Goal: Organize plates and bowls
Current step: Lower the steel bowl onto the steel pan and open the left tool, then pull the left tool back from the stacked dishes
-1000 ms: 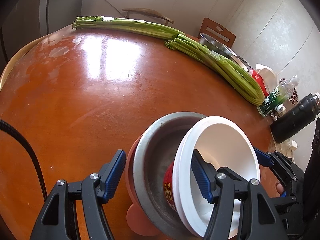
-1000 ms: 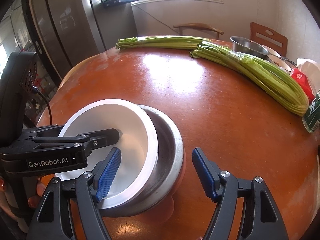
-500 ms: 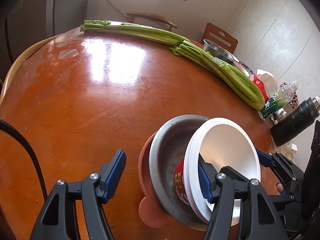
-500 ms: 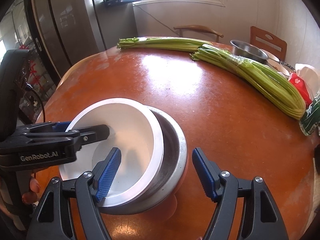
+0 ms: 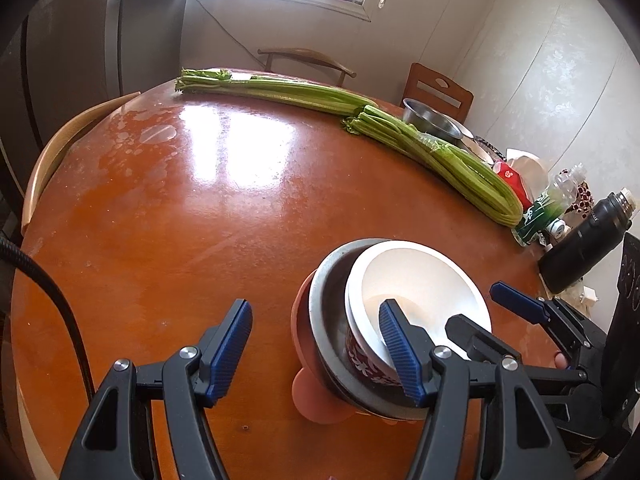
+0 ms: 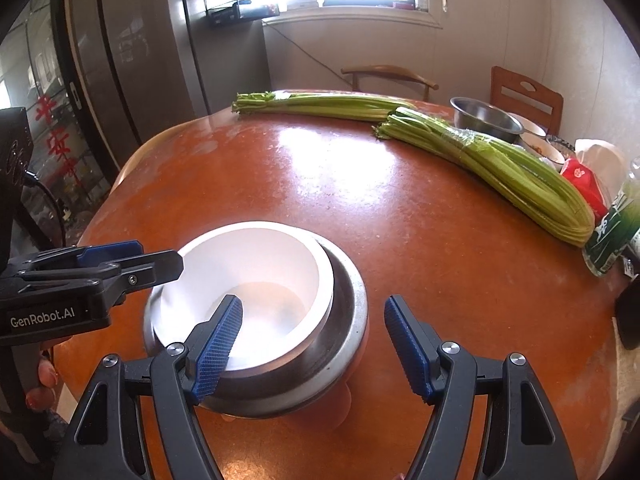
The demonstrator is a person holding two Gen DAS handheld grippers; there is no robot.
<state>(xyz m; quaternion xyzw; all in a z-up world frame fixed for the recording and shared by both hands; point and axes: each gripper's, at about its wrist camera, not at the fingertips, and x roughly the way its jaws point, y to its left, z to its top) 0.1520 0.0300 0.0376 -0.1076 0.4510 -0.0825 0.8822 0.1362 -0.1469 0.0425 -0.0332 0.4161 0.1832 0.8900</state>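
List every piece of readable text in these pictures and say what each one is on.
"GenRobot.AI": white lettering on the side of the left gripper, seen from the right wrist.
Red characters on the glass door at far left: too blurred to read.
Green bottle label: white print, unreadable.
Red packet: white mark, unreadable.
Red-sided white bowl: pattern only, no legible words.

The round table [image 6: 360,208] is shiny orange-brown wood. The white bowl [image 6: 256,264] looks smooth and glossy — it sits in a dull grey metal bowl [image 6: 348,320]. Blue ridged pads [image 6: 216,344] look like rubber.
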